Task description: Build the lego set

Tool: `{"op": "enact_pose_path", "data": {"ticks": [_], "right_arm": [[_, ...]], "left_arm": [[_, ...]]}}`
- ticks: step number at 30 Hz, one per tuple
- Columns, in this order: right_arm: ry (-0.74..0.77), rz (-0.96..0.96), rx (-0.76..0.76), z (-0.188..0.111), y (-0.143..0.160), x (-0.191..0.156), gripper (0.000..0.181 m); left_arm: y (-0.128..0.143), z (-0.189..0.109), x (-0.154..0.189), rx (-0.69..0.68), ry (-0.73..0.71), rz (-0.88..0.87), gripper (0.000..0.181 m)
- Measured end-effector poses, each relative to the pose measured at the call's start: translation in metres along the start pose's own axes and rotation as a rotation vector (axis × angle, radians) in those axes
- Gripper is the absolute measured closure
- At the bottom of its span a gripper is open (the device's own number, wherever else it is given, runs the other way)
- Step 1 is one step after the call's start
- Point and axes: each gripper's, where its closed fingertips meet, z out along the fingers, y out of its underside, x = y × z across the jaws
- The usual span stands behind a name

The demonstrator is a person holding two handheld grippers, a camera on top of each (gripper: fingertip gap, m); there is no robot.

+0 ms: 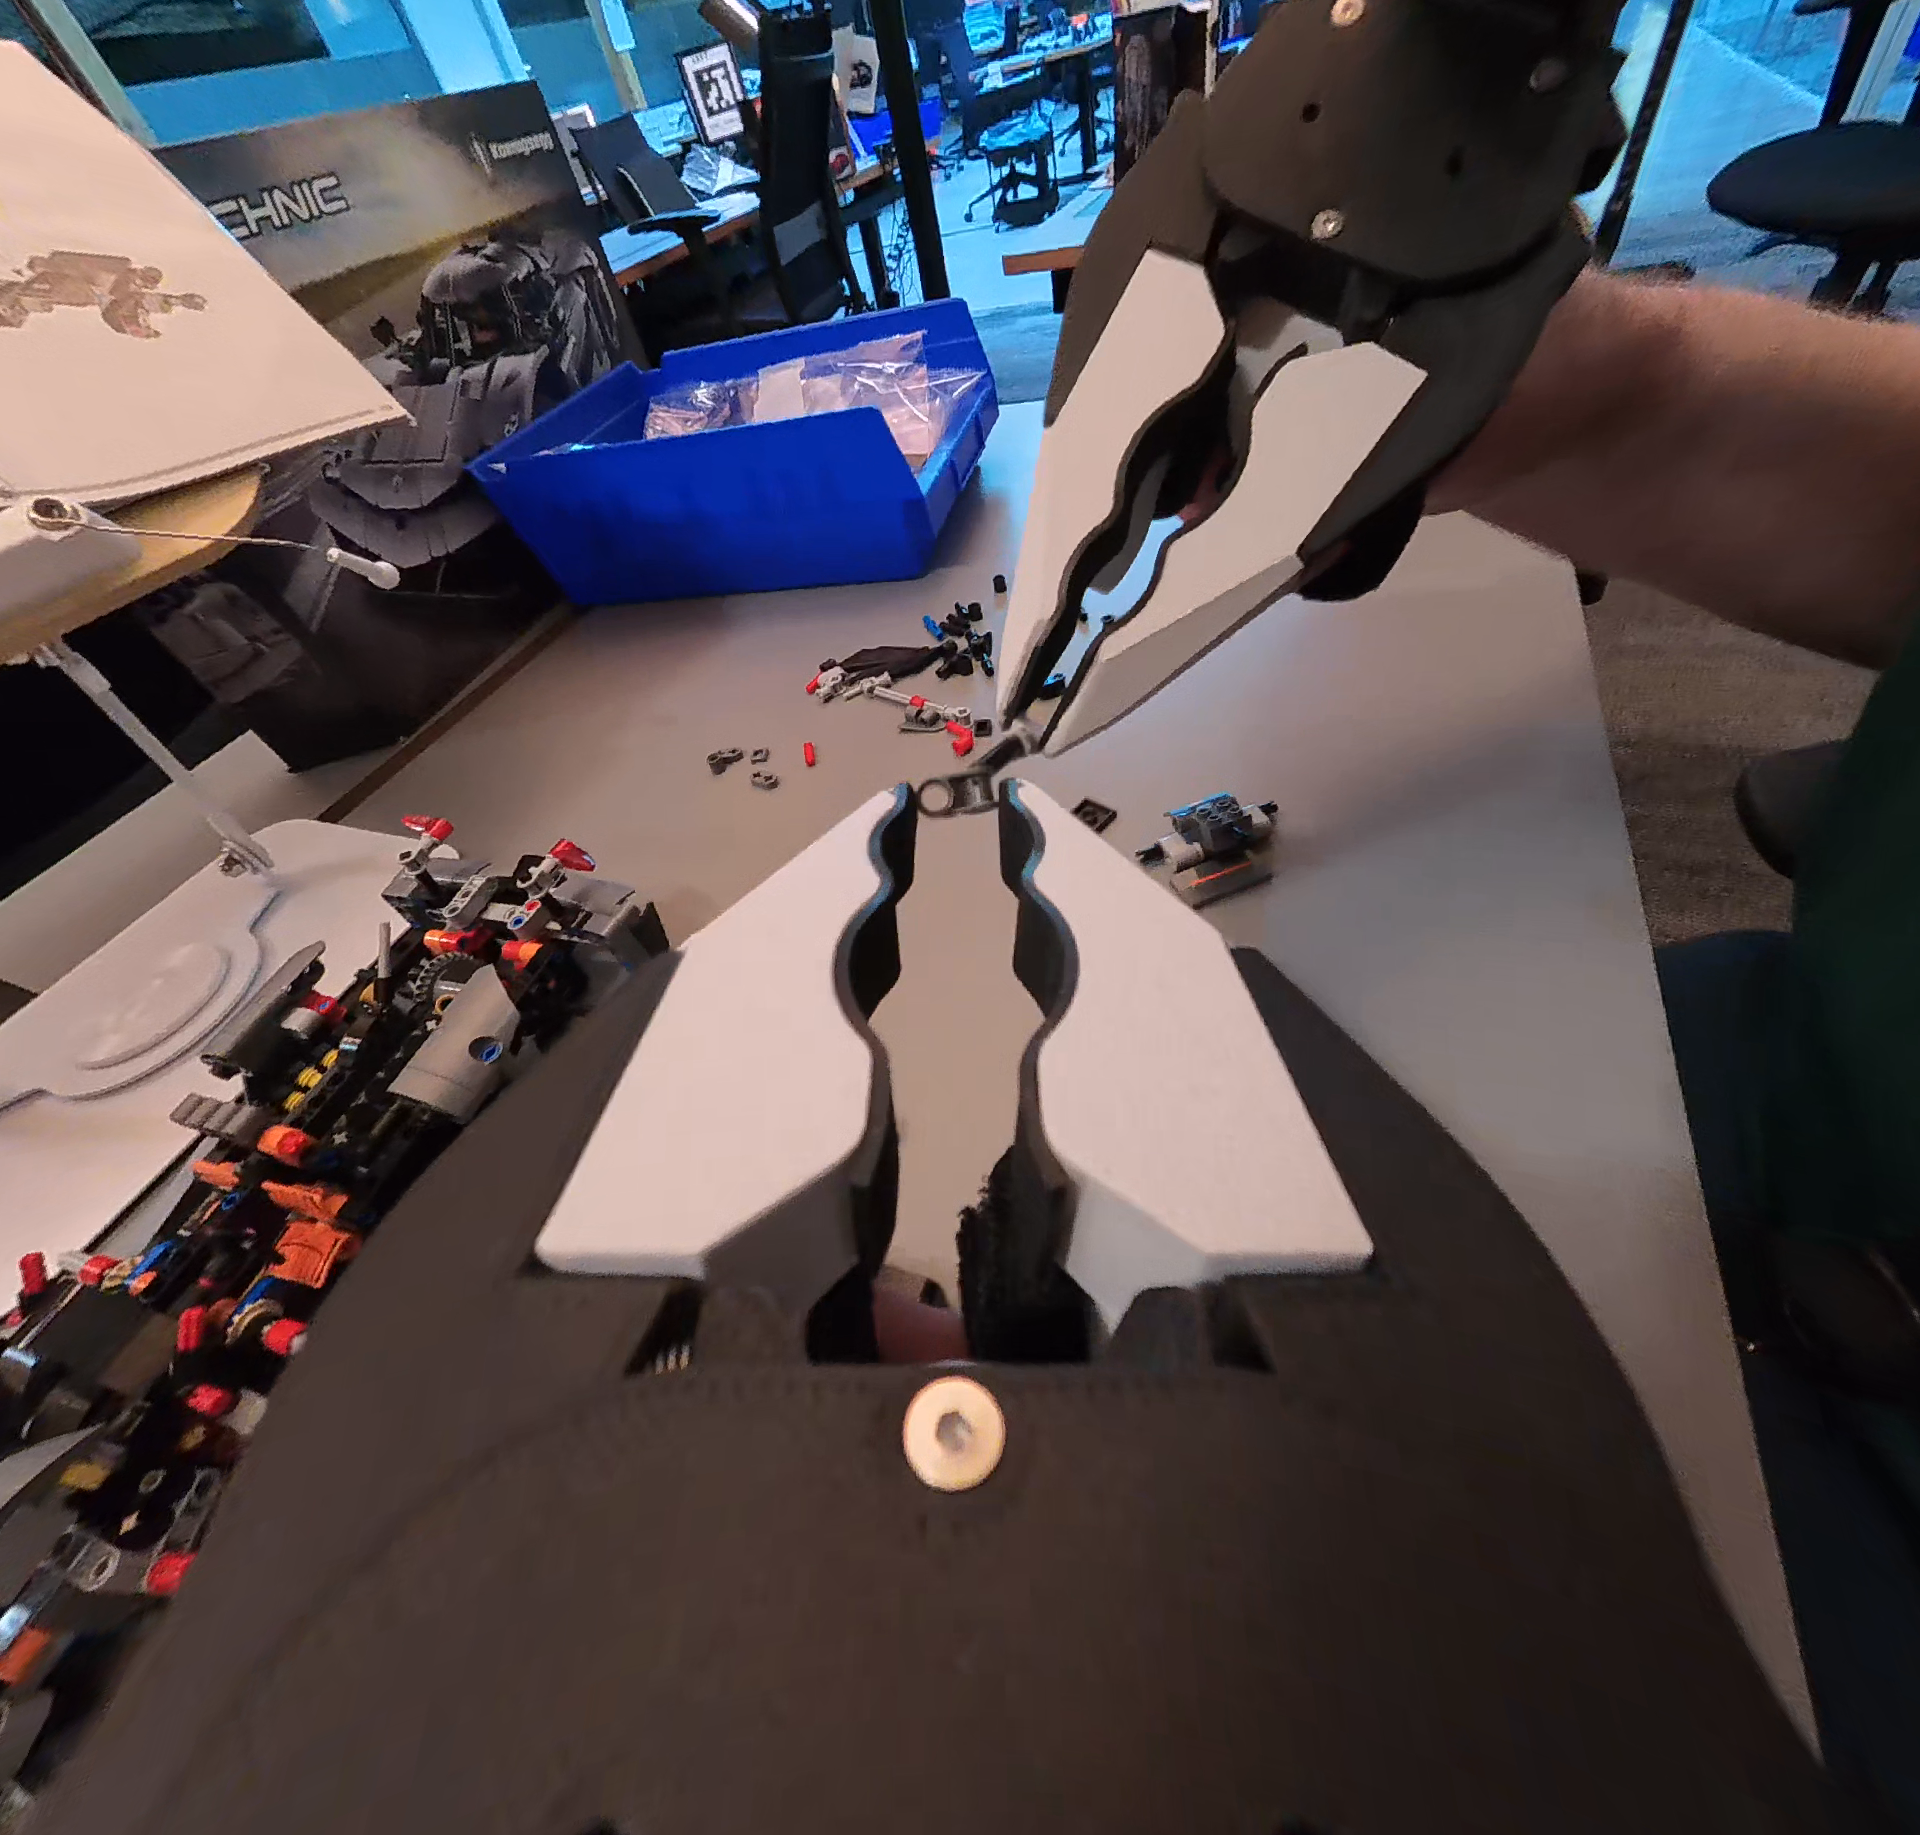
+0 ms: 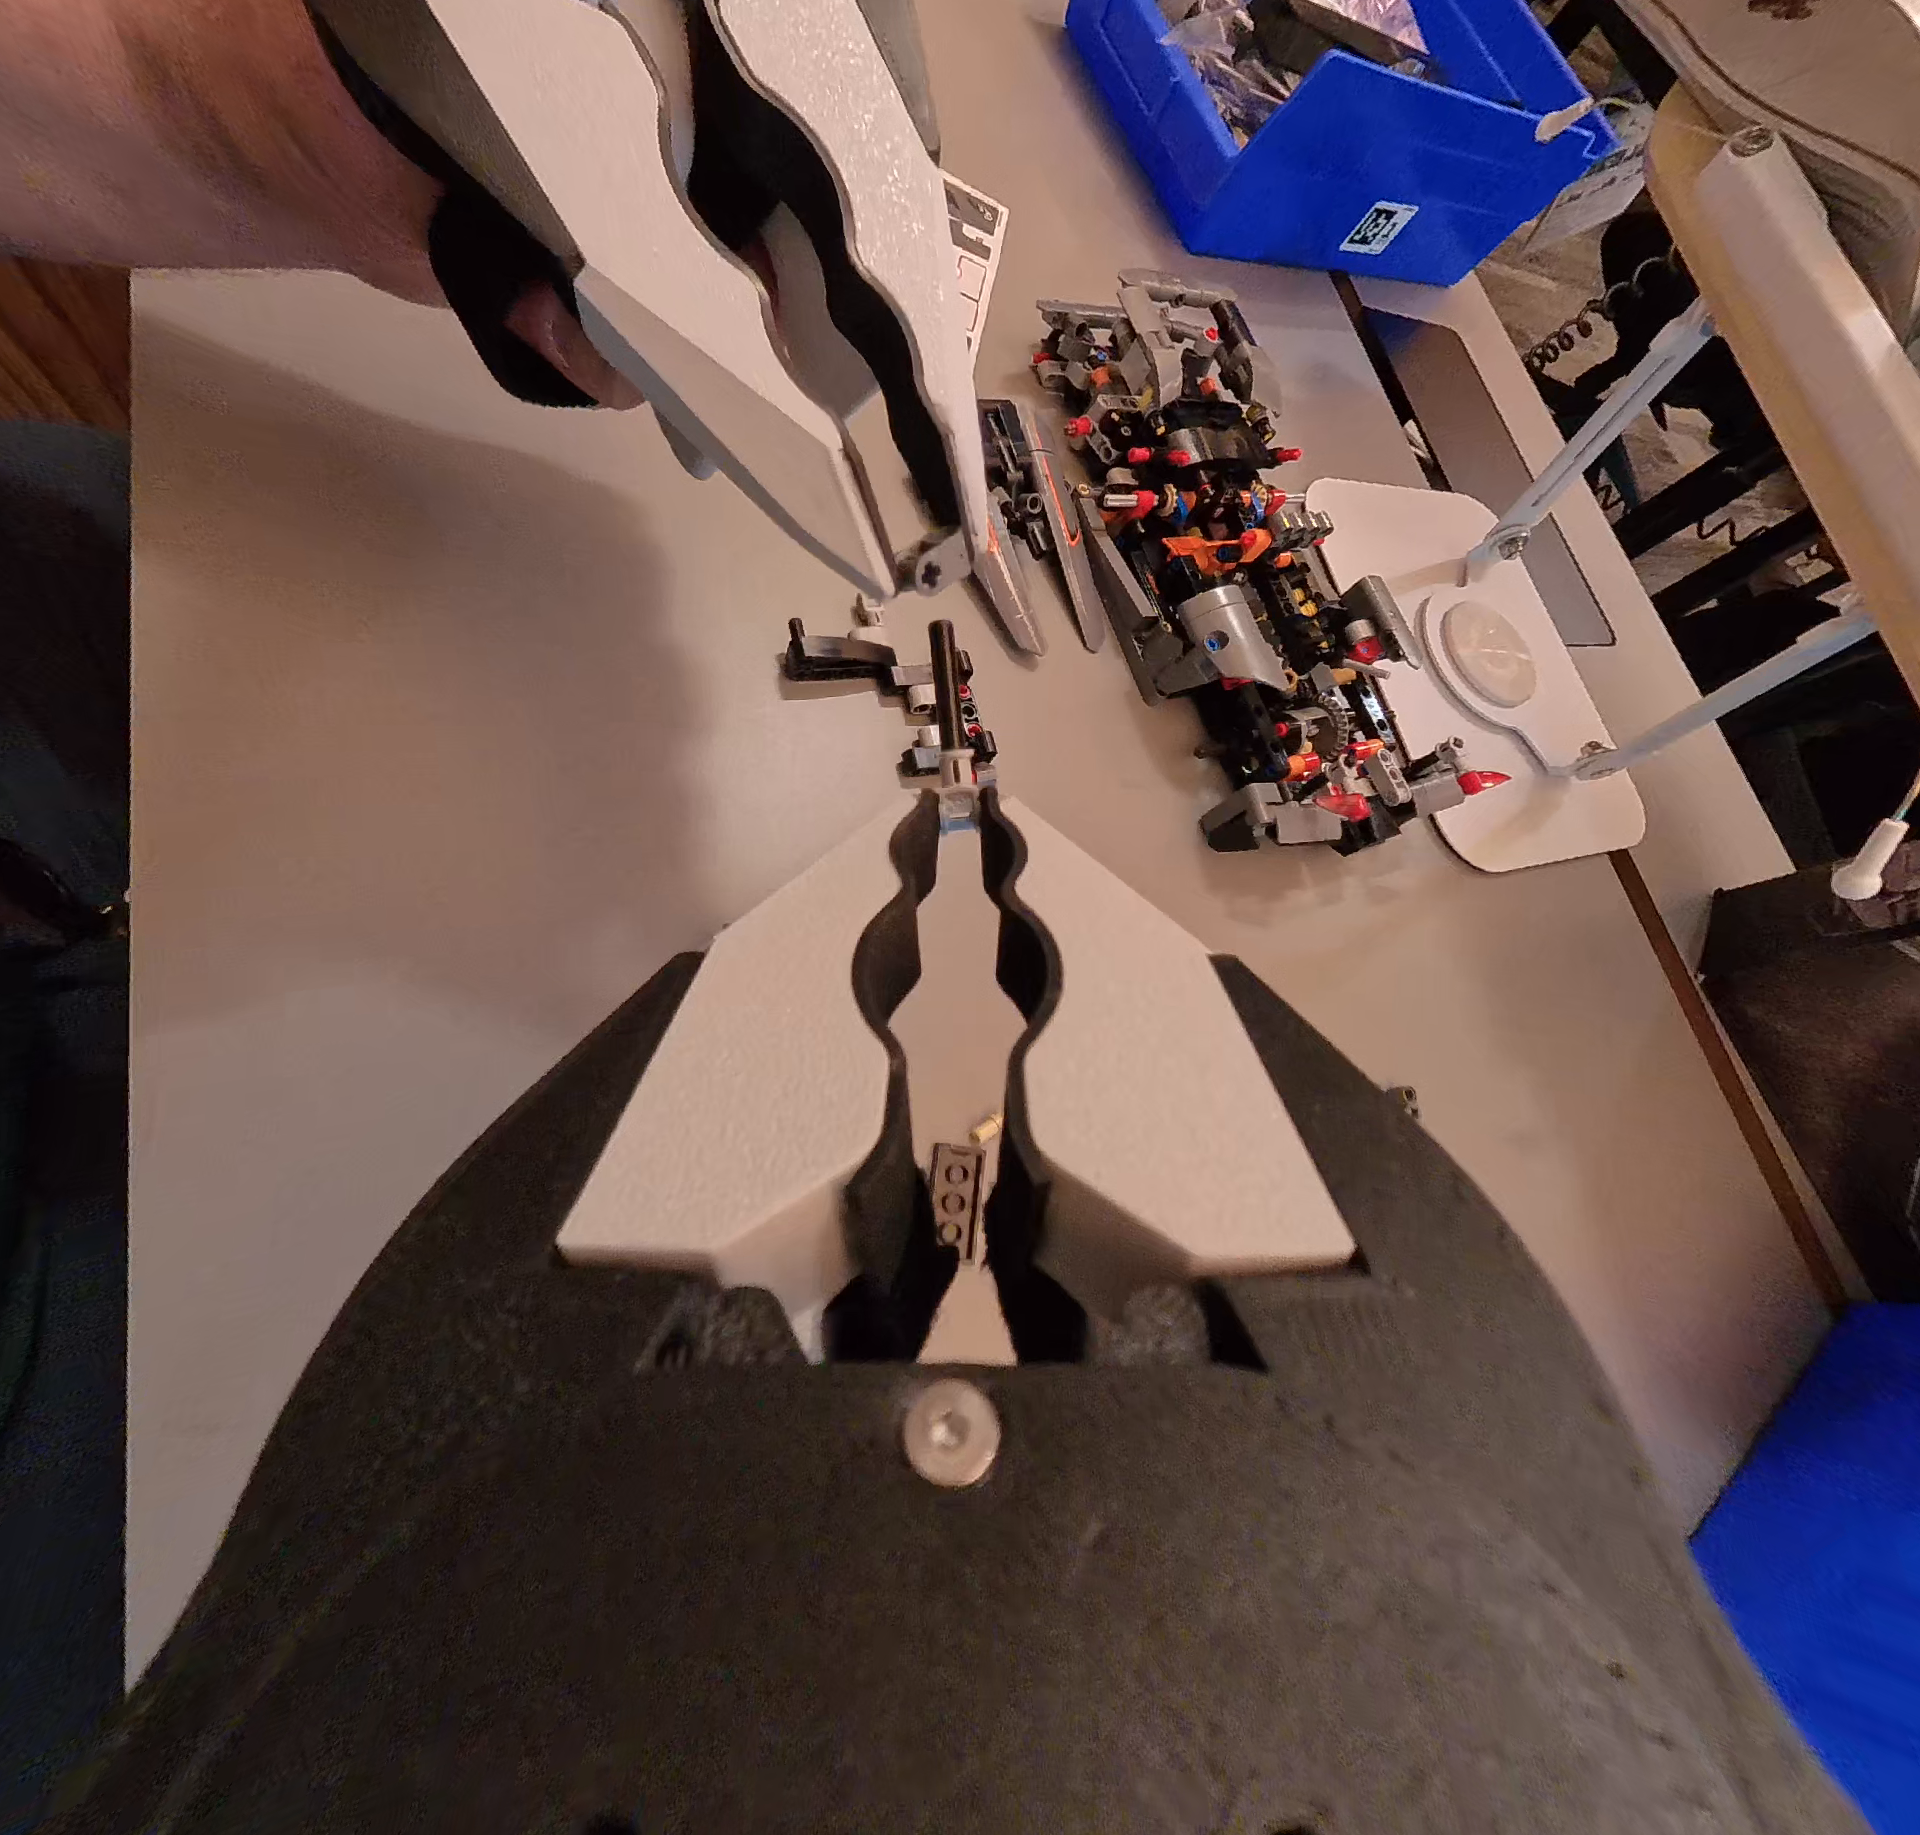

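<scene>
My left gripper is shut on a small grey connector with a hole in it. It also shows in the right wrist view, held at the left gripper's tips above the table. My right gripper is shut on a light grey piece carrying a black axle that points forward. In the left wrist view the right gripper comes in from the upper right, and the axle tip is right at the connector. The partly built car model lies on the table.
A blue bin of bagged parts stands at the back. Loose pieces and a small subassembly lie on the table. A booklet stand's white base is beside the model. A grey plate lies under my right gripper. Spacing between my two grippers at the tips: around 4 cm. The small subassembly lies around 12 cm away from my right fingertips.
</scene>
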Motion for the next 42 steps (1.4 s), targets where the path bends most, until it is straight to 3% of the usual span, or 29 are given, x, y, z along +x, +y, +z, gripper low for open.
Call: {"op": "enact_pose_path", "data": {"ticks": [1, 6, 15, 24, 35, 42], "right_arm": [[-0.003, 0.001, 0.002, 0.001, 0.000, 0.000, 0.176], [0.008, -0.007, 0.001, 0.000, -0.002, 0.002, 0.176], [-0.006, -0.036, -0.030, 0.004, 0.004, 0.001, 0.176], [-0.011, -0.018, -0.045, 0.006, 0.013, 0.000, 0.175], [-0.022, -0.011, -0.068, 0.009, 0.017, -0.008, 0.175], [-0.019, -0.009, -0.090, 0.008, 0.019, -0.012, 0.176]], "left_arm": [[-0.001, 0.001, 0.001, 0.013, 0.006, -0.018, 0.168], [0.003, 0.003, 0.000, 0.022, 0.021, -0.096, 0.168], [0.032, 0.008, -0.003, -0.269, -0.022, 0.045, 0.168], [0.095, -0.001, 0.021, -0.532, -0.008, -0.198, 0.168], [0.126, -0.005, 0.035, -0.589, -0.100, -0.275, 0.168], [0.124, -0.005, 0.041, -0.555, -0.137, -0.354, 0.158]]}}
